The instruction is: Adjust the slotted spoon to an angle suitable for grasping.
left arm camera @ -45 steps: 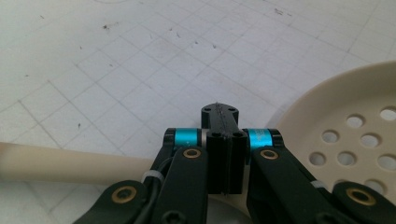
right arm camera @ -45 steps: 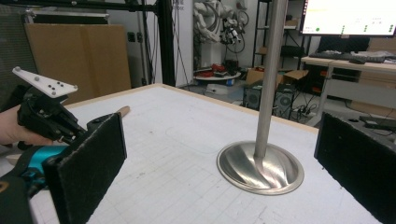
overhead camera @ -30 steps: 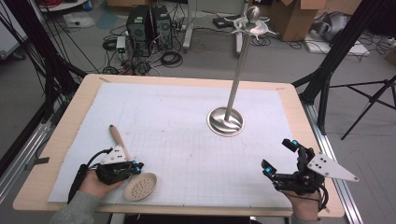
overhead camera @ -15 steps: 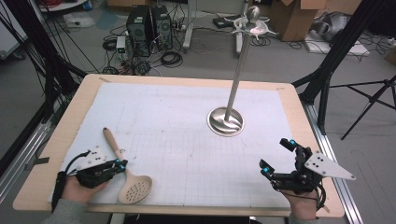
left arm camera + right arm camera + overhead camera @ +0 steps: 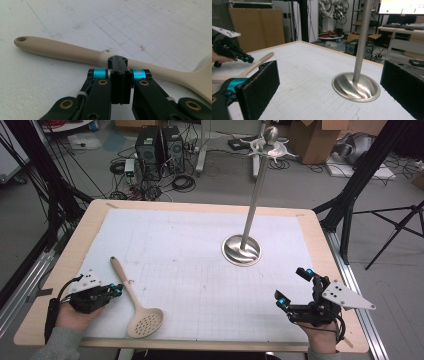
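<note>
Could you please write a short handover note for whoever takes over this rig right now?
Left gripper: shut, holding nothing, its tips just short of the slotted spoon's handle.
Right gripper: open, holding nothing, at the near right of the table, facing the metal stand.
Slotted spoon: flat on the white mat, handle pointing away from the person, perforated bowl toward the near edge.
Metal stand: upright at mid-right of the mat, hooks at the top with nothing on them.
Done: nothing picked up.
Left: probably grip the spoon and hang it on the stand.
</note>
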`<state>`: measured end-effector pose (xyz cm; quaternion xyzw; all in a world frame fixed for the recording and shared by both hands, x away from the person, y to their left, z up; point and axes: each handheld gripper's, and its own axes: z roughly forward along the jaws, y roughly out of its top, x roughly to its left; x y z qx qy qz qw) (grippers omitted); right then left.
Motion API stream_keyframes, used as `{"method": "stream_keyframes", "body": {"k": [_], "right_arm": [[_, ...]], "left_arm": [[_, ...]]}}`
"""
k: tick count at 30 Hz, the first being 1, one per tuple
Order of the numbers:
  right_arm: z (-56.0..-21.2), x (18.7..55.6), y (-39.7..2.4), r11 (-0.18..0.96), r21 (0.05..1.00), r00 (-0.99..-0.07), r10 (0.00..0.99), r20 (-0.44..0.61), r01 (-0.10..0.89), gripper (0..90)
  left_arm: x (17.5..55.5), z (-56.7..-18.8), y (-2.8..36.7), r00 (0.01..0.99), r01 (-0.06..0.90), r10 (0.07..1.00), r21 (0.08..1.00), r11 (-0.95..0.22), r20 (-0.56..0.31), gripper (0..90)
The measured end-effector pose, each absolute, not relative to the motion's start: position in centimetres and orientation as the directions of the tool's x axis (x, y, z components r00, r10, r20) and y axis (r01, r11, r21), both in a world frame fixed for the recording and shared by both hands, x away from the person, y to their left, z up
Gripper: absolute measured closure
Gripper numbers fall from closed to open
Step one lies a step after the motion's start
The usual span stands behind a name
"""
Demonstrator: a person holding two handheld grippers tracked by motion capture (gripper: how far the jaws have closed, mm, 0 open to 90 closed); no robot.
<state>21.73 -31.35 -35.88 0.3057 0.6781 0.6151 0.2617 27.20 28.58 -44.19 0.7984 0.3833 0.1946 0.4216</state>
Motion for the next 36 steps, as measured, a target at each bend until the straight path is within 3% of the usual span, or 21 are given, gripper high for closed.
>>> {"method": "stream_keyframes", "body": {"k": [25,36], "right_arm": [[-35.7,21.7,-31.9,0.043,0.995,-0.67,0.742,0.026,0.086,1.1],[-35.7,22.1,-31.3,0.055,0.995,-0.682,0.732,0.017,0.084,1.1]], "left_arm": [[31.9,-44.7,24.1,0.678,0.466,0.73,0.819,-0.334,-0.088,89.6],[32.3,-44.5,22.7,0.693,0.46,0.718,0.805,-0.374,-0.062,89.6]]}}
